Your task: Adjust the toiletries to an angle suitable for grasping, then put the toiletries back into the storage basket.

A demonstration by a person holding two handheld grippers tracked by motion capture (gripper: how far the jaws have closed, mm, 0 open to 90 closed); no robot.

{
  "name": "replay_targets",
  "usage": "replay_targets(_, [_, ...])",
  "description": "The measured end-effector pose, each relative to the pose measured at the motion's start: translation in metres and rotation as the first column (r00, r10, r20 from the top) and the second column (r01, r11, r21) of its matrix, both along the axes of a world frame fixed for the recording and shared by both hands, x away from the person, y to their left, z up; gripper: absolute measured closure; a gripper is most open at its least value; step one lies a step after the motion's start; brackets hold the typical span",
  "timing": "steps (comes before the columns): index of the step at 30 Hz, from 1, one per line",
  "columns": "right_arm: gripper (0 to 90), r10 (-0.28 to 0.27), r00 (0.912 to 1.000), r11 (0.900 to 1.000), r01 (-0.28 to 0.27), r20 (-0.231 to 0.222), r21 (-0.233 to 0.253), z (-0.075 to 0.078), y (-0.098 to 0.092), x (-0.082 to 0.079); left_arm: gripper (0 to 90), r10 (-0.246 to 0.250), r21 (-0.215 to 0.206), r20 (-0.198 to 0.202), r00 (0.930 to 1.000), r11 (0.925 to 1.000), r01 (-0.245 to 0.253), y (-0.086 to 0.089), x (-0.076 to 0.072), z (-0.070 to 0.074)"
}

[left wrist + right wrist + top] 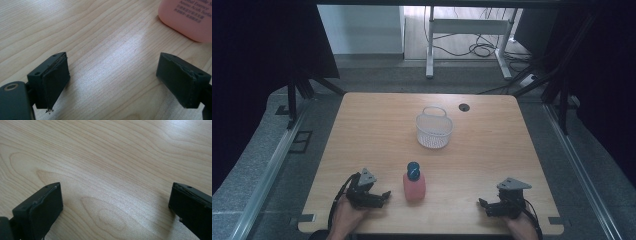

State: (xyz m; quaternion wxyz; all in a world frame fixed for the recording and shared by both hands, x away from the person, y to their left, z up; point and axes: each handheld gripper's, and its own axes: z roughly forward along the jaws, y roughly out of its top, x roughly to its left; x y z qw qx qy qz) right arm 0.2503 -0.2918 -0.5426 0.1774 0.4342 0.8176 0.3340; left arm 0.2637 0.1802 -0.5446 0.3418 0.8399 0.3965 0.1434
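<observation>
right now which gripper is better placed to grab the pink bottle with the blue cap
Left. The left gripper rests open just beside the pink bottle with the blue cap; the right gripper, also open, sits farther off near the table's right edge.

lab | black curtains (257, 45) | floor rails (272, 165) | cables (482, 49) | bare wooden table (377, 125)
</observation>
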Motion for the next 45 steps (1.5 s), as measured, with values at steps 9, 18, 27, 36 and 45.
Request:
replay_targets(9, [0.0,0.007,1.0000,1.000,-0.007,0.000,0.001,0.000,-0.001,0.000,10.6,0.001,0.000,-0.001,1.0000,1.0000,-0.001,0.000,0.000,0.000])
replay_targets(18, [0.0,0.007,1.0000,1.000,-0.007,0.000,0.001,0.000,-0.001,0.000,11.7,0.020,-0.003,0.000,0.9998,0.9998,-0.020,-0.001,0.000,0.000])
replay_targets(27, [0.0,0.007,1.0000,1.000,-0.007,0.000,0.001,0.000,-0.001,0.000,13.4,0.027,0.003,-0.013,0.9996,0.9996,-0.027,-0.002,0.001,0.002])
replay_targets(36, [0.0,0.007,1.0000,1.000,-0.007,0.001,0.001,0.000,-0.001,0.000,13.5,0.010,-0.015,-0.033,0.9994,0.9998,-0.010,-0.003,0.000,0.006])
replay_targets(45, [0.0,0.007,1.0000,1.000,-0.007,0.001,0.001,0.000,-0.001,0.000,12.7,-0.028,-0.012,-0.026,0.9993,0.9996,0.027,-0.003,-0.004,0.012])
